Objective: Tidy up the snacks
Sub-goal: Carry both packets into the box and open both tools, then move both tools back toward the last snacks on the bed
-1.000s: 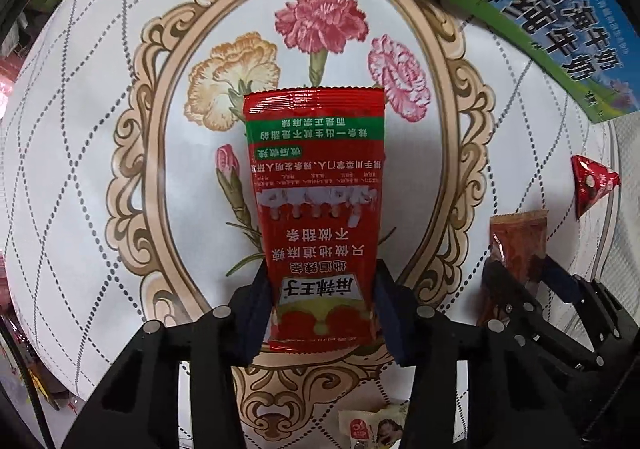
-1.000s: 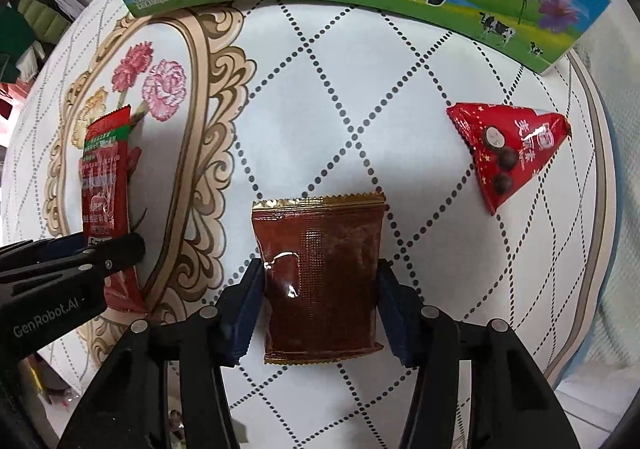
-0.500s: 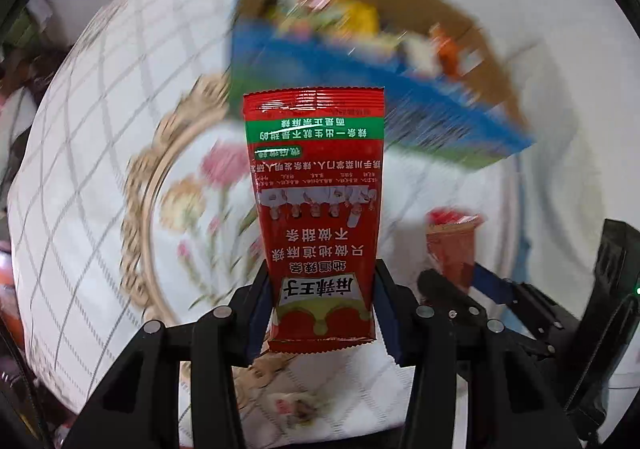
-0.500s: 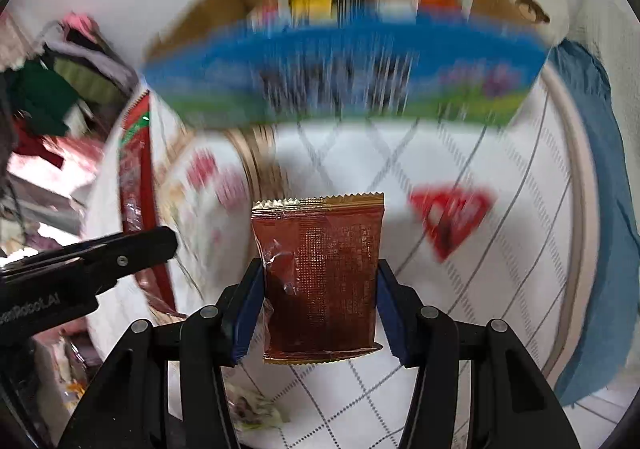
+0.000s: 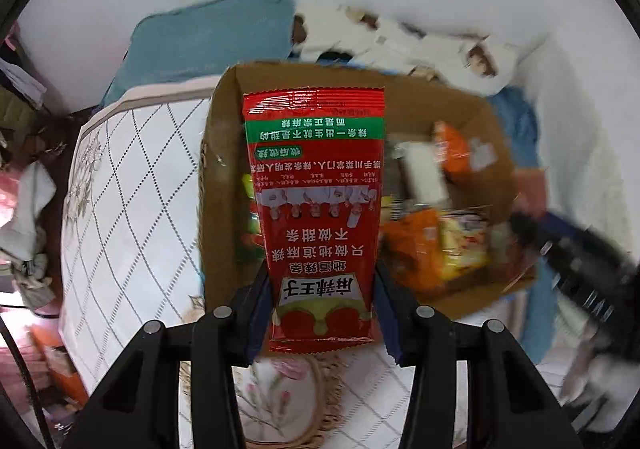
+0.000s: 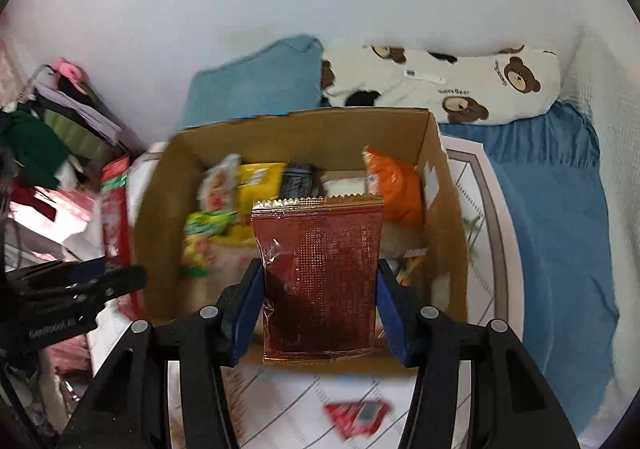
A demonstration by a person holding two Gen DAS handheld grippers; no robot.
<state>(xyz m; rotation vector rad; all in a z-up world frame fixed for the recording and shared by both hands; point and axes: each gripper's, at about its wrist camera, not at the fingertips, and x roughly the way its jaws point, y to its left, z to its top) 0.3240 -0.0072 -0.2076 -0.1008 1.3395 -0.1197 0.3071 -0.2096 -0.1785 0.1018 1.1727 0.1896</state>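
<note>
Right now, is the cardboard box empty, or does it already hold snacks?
It already holds snacks. The open cardboard box shows several packets inside, among them an orange bag and a yellow packet.

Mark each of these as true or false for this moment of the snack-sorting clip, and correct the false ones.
1. The left claw grips a red packet printed with Chinese text. True.
2. The right claw is empty. False: it is shut on a dark brown packet with gold edges.
3. The cardboard box already holds several snacks. True: an orange bag and a yellow bag lie inside, among others.
4. The cardboard box is closed with its flaps folded down. False: its top is open and the contents show.
5. A red triangular packet lies on the patterned cloth, outside the box. True.
</note>
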